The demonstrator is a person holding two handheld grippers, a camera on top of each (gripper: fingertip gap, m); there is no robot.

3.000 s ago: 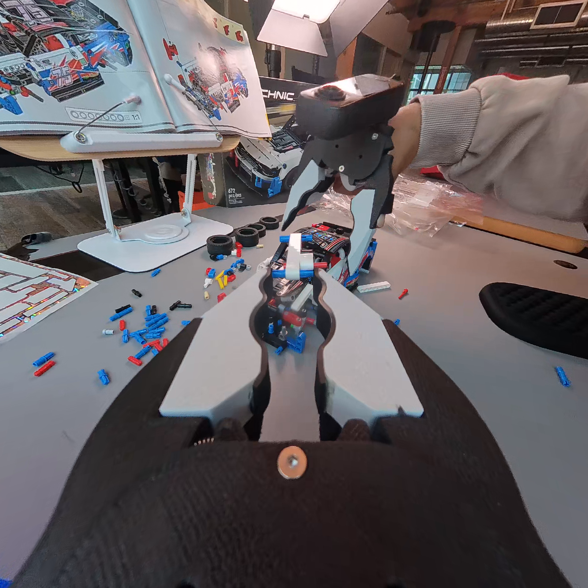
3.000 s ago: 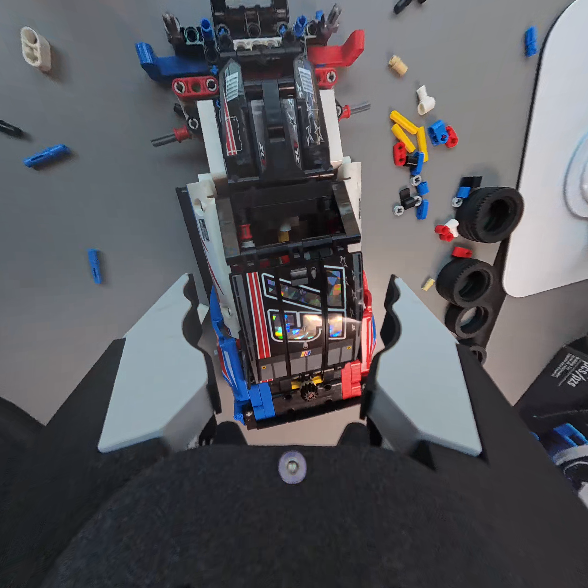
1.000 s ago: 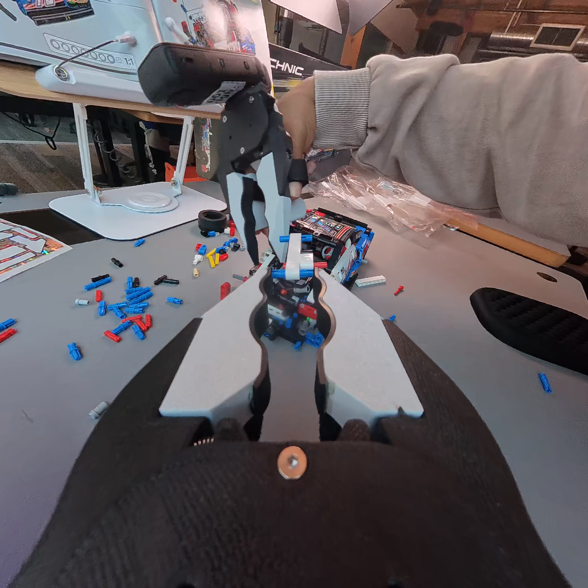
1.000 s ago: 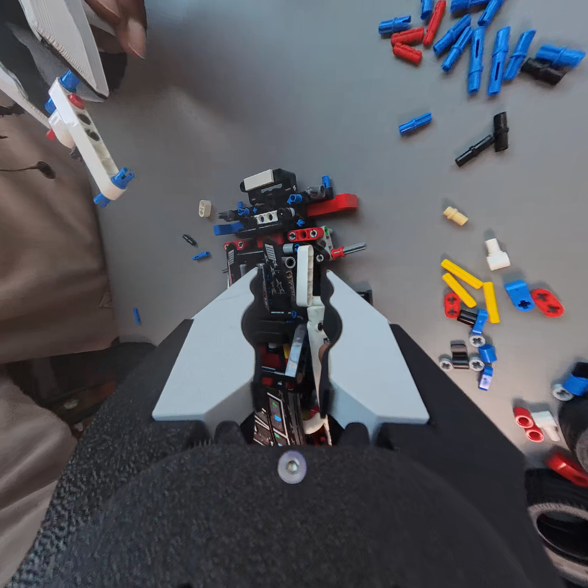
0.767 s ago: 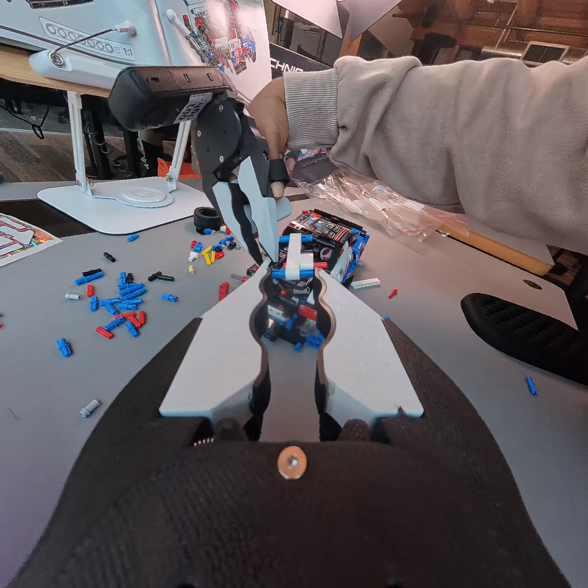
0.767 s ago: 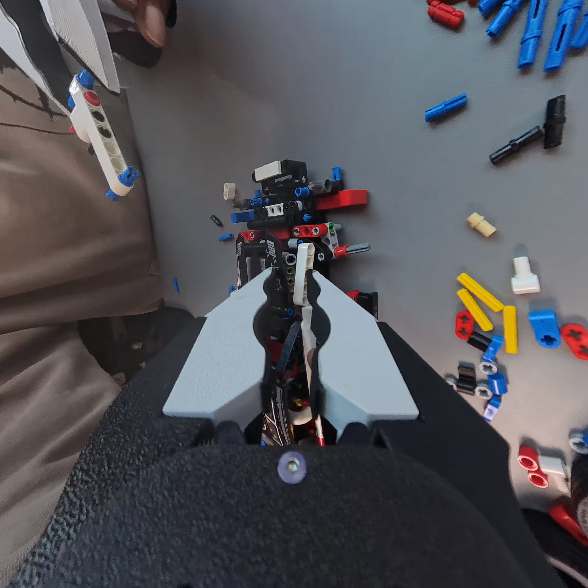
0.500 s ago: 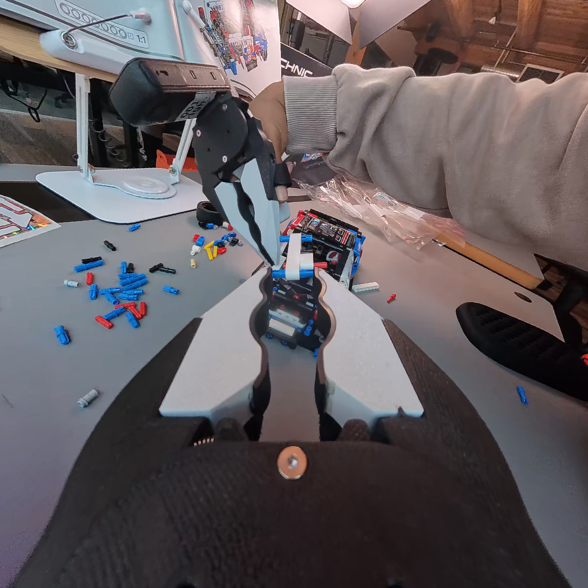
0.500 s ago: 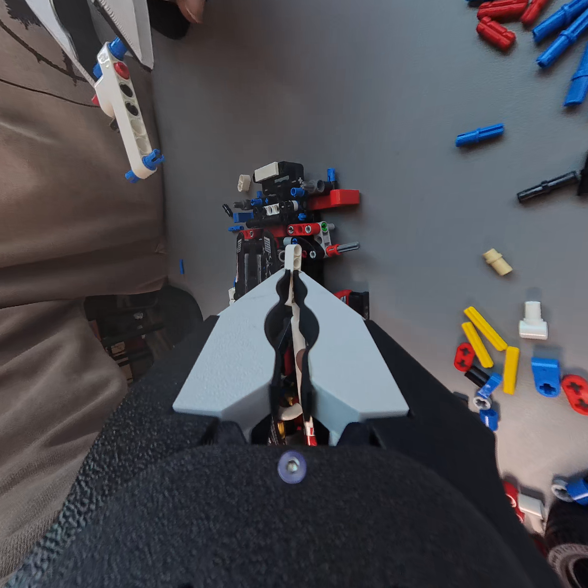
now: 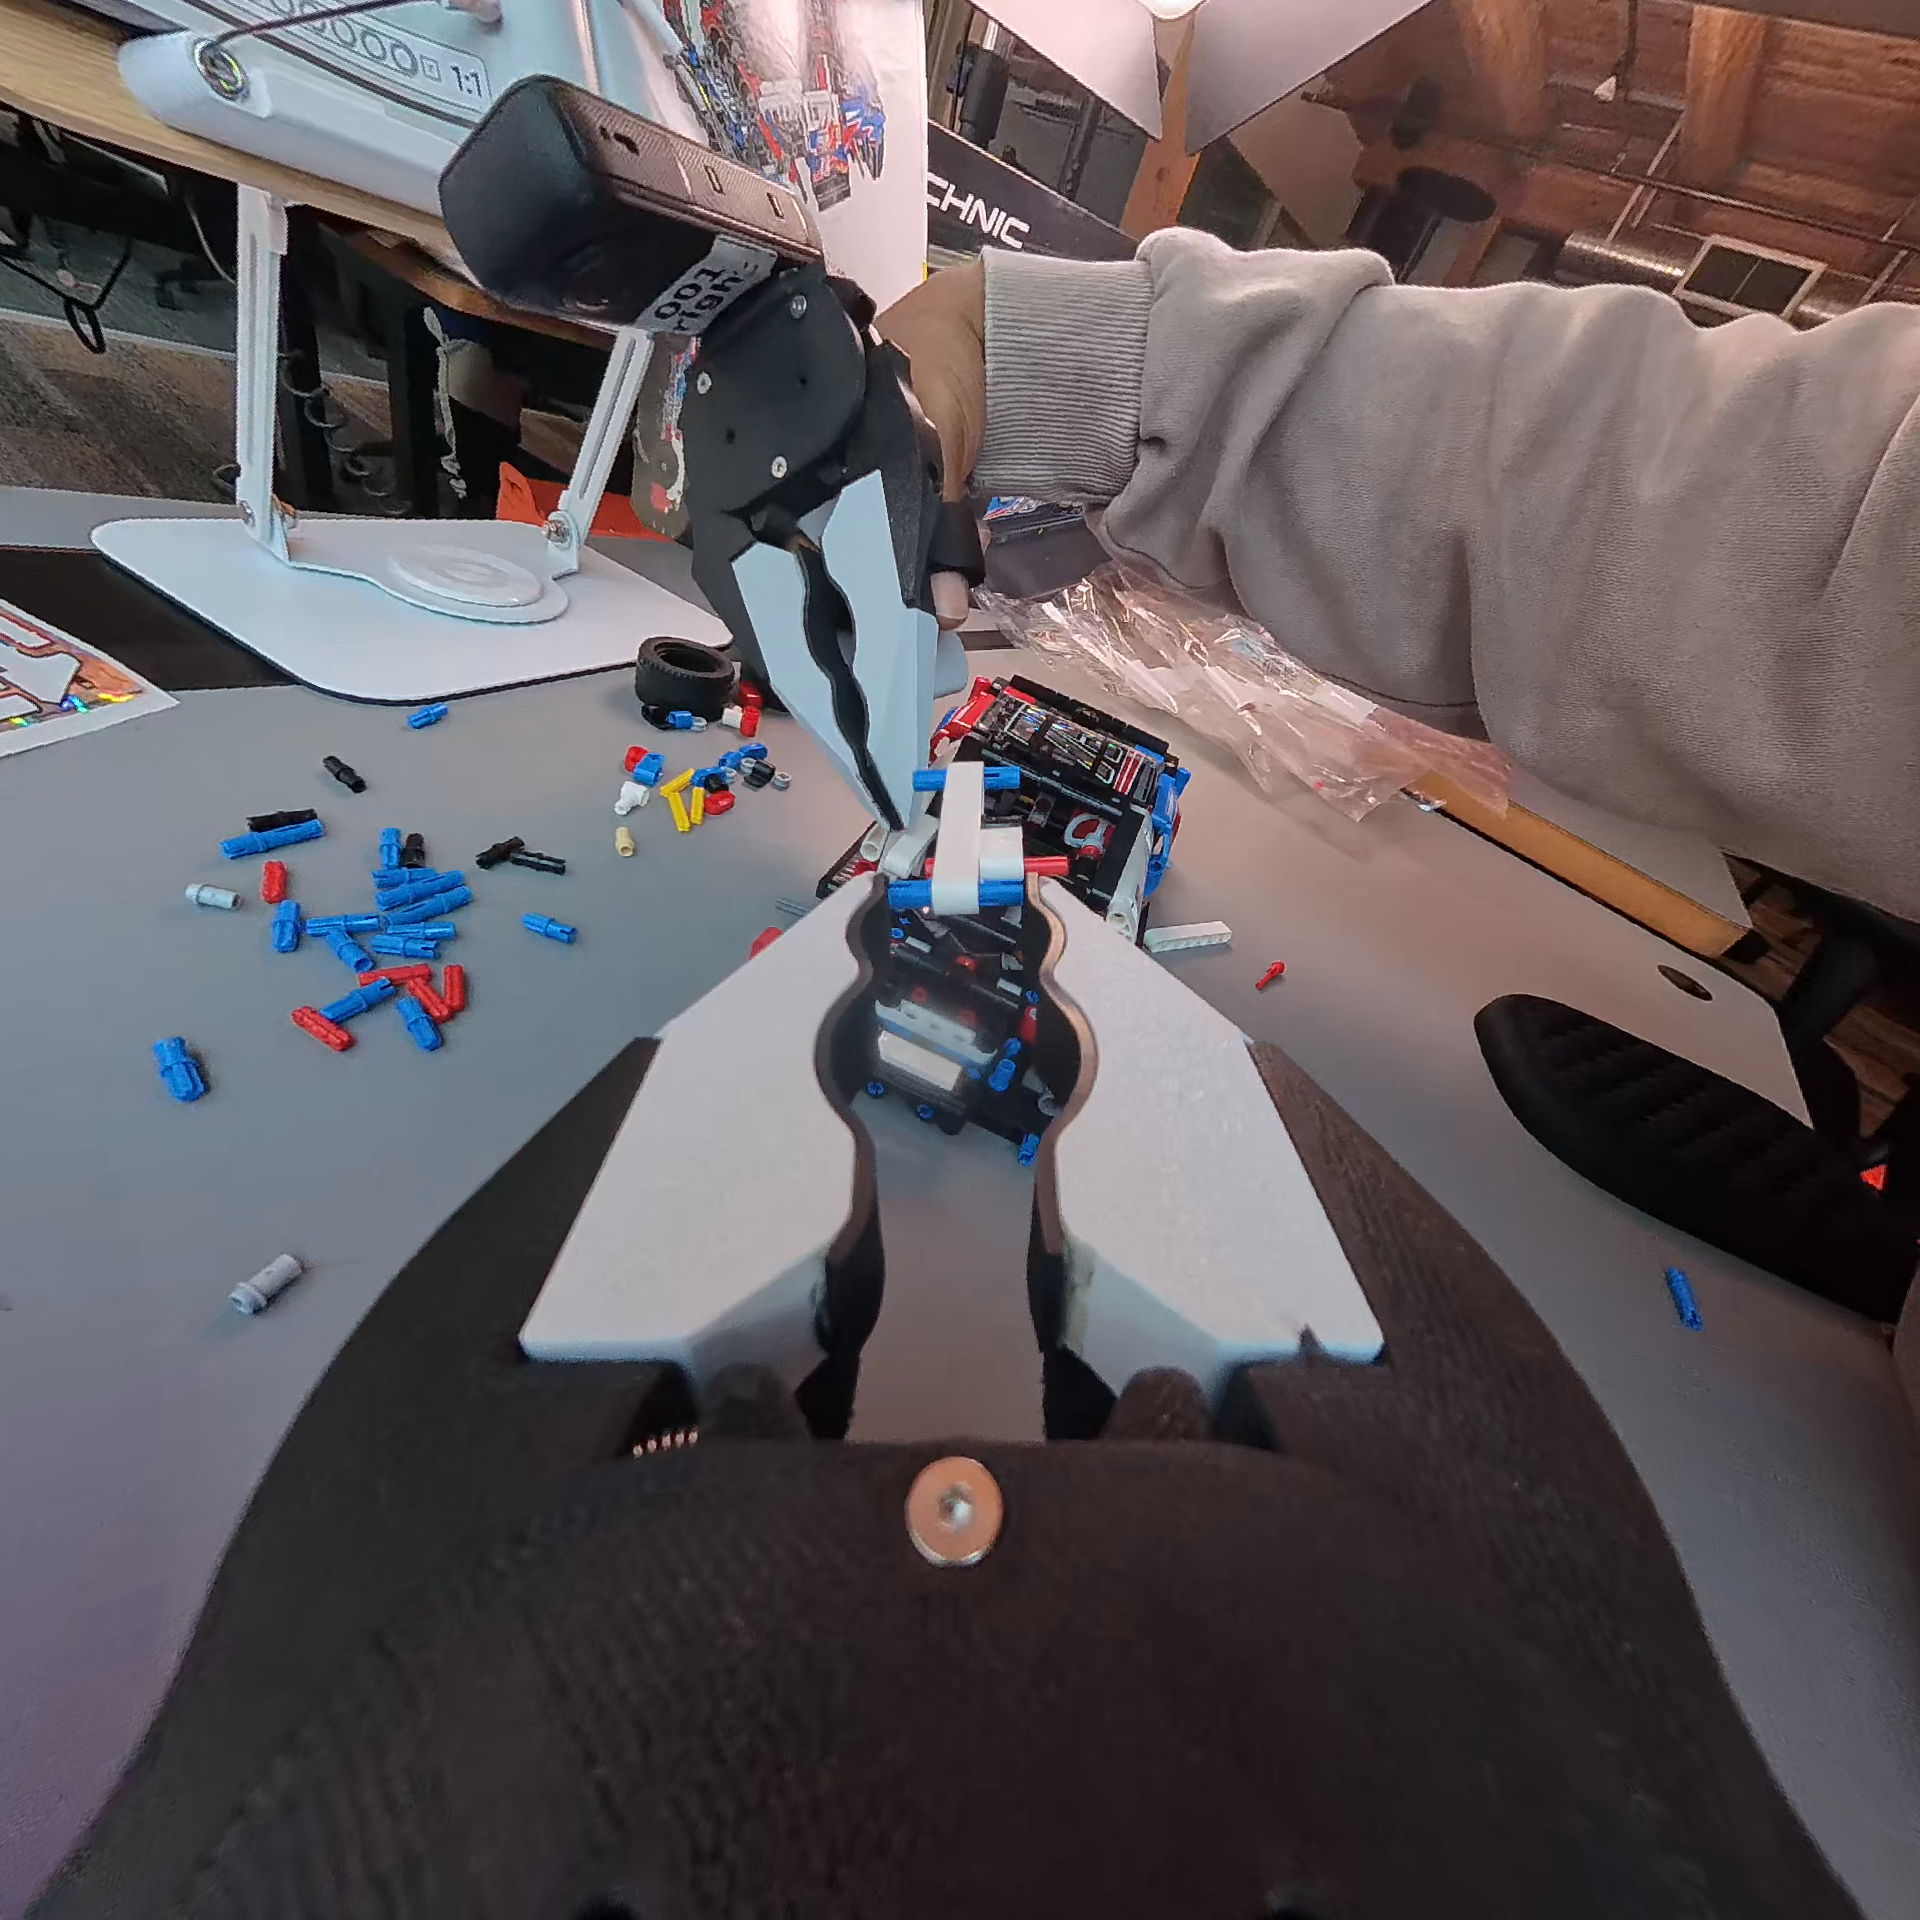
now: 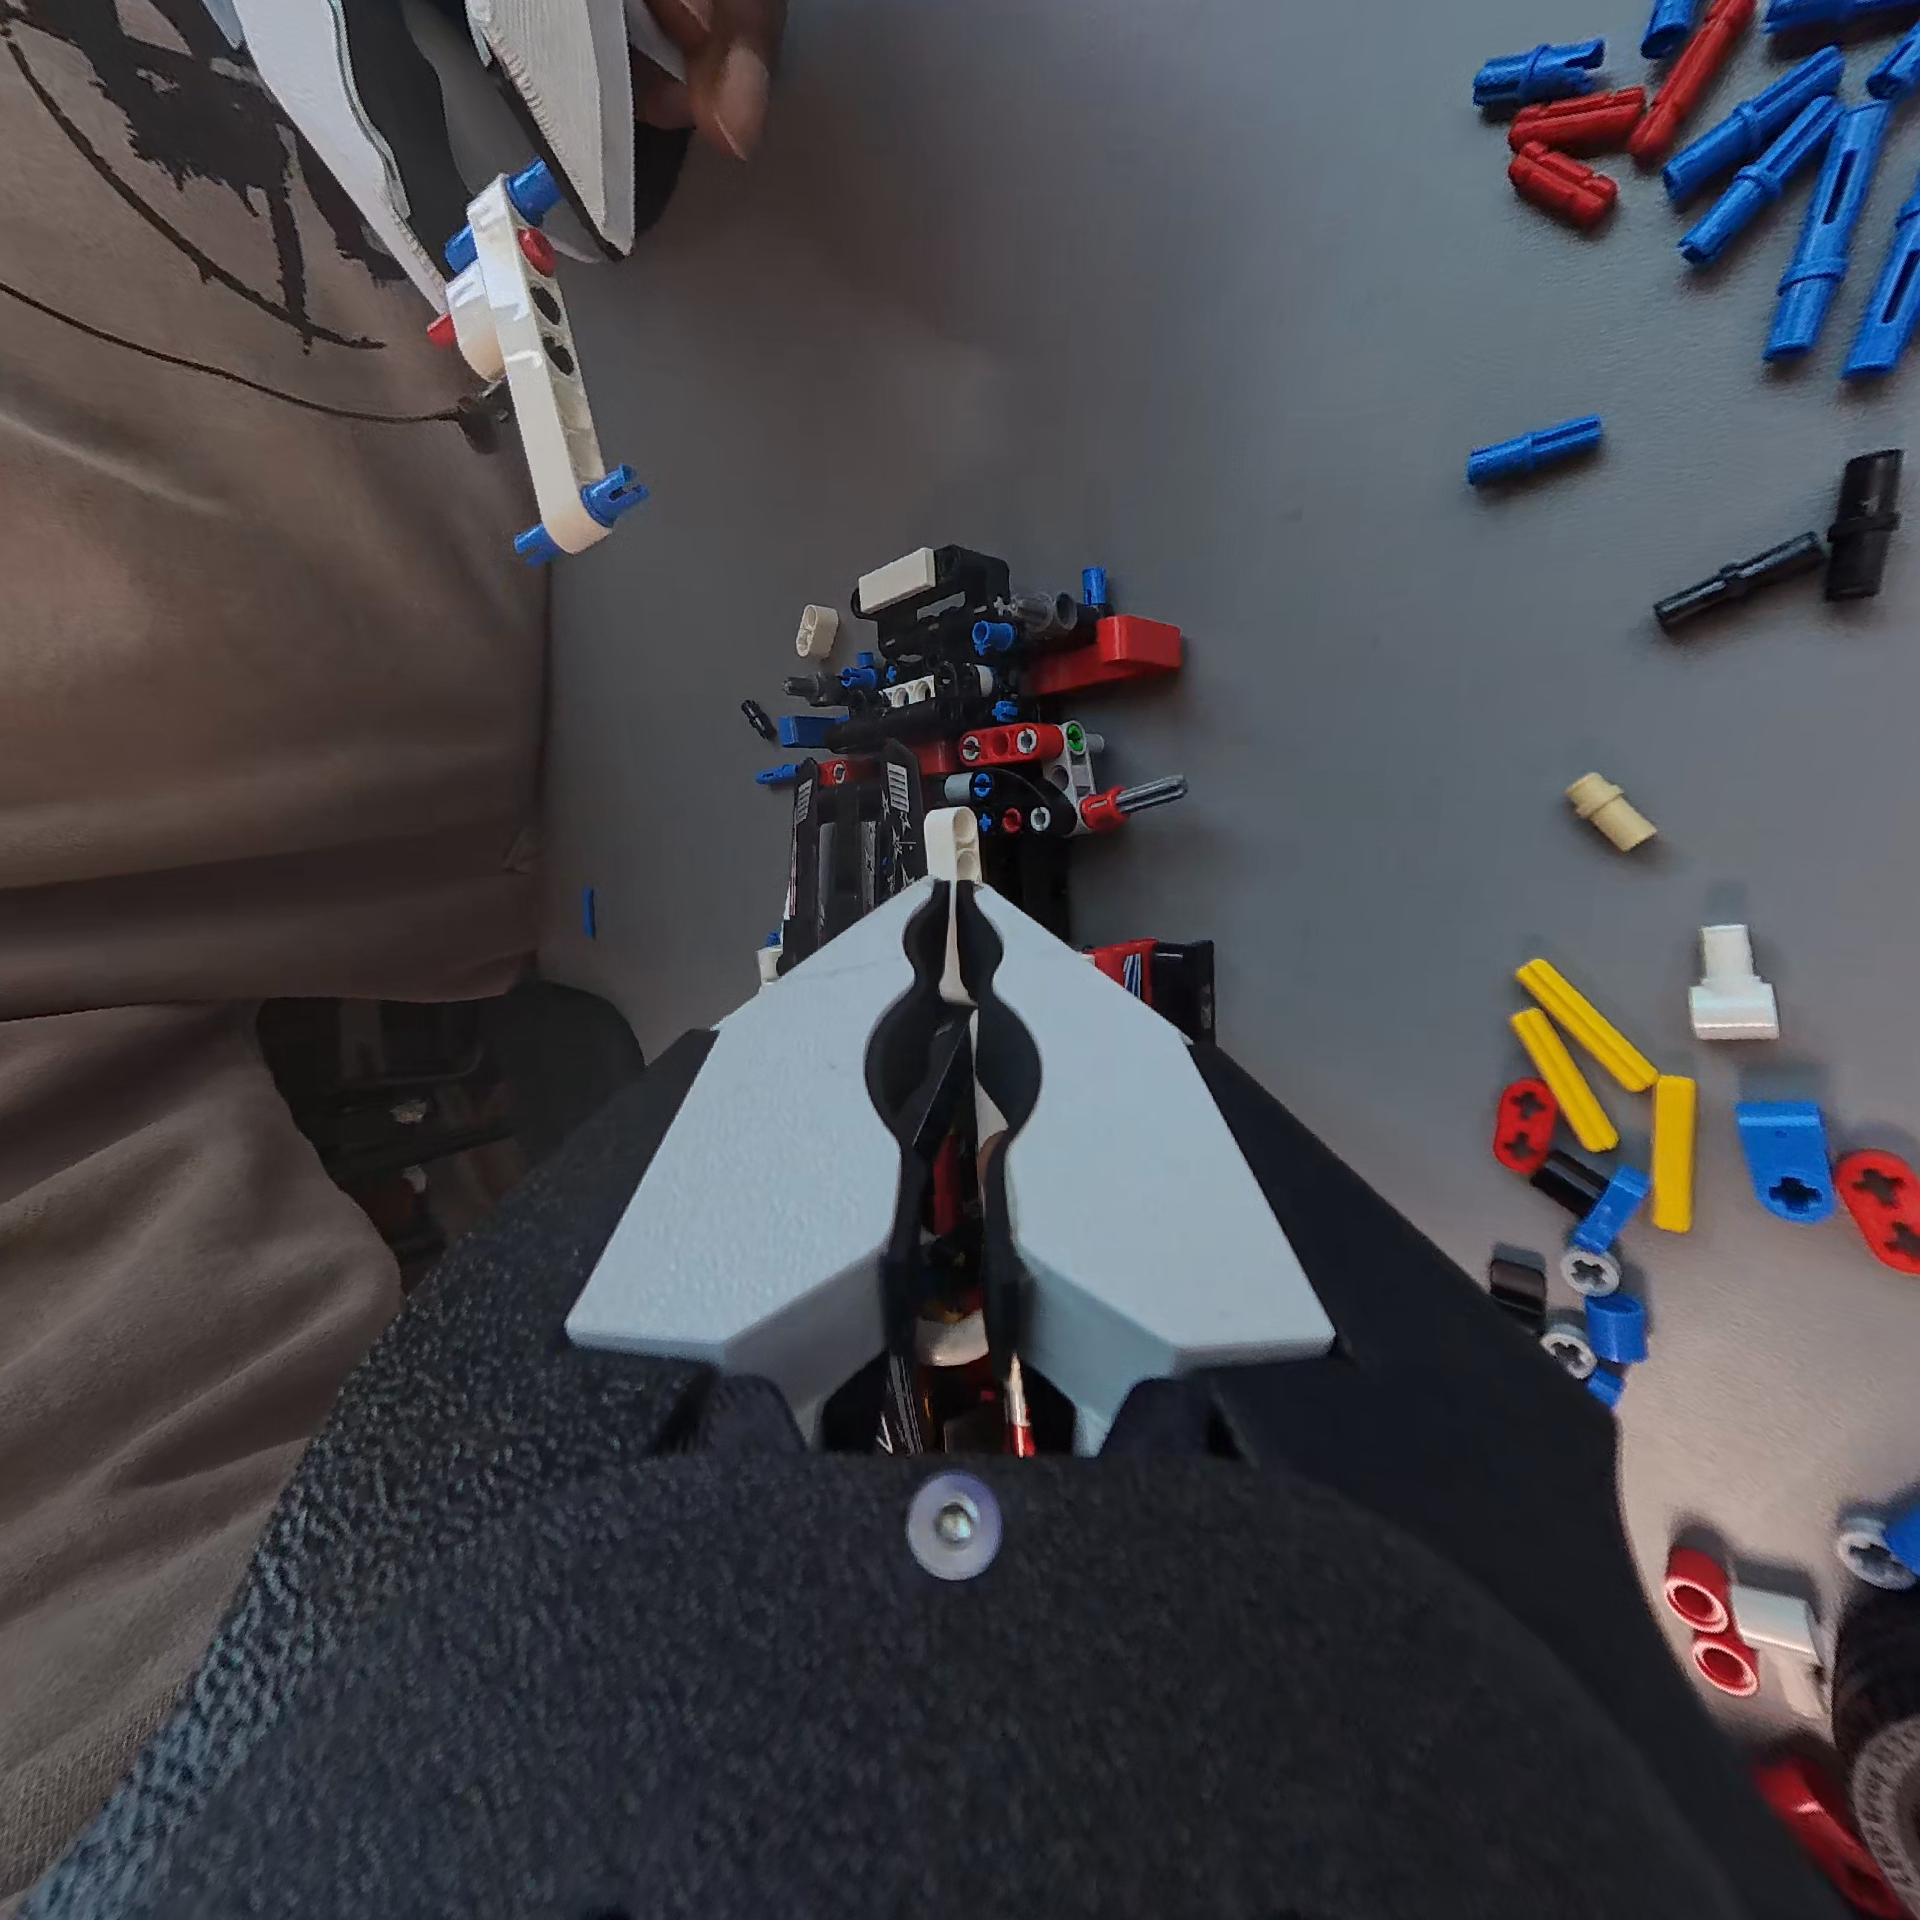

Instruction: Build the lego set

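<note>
Grey surface (image 9: 1351,1091) is being occupied by the car model (image 9: 1049,810). White beam (image 9: 961,836) is being clamped by the left gripper (image 9: 961,904); a white panel (image 10: 951,862) is being pinched by the right gripper (image 10: 951,894), jaws nearly together.

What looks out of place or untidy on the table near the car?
Nothing looks broken. Loose pins lie scattered on the grey table left of the unfinished car, and a tyre lies apart from it, unmounted.

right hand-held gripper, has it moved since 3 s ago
Yes. In the left wrist view the right hand-held gripper has swung from above the car toward the tire side and shut on a white beam.
</note>
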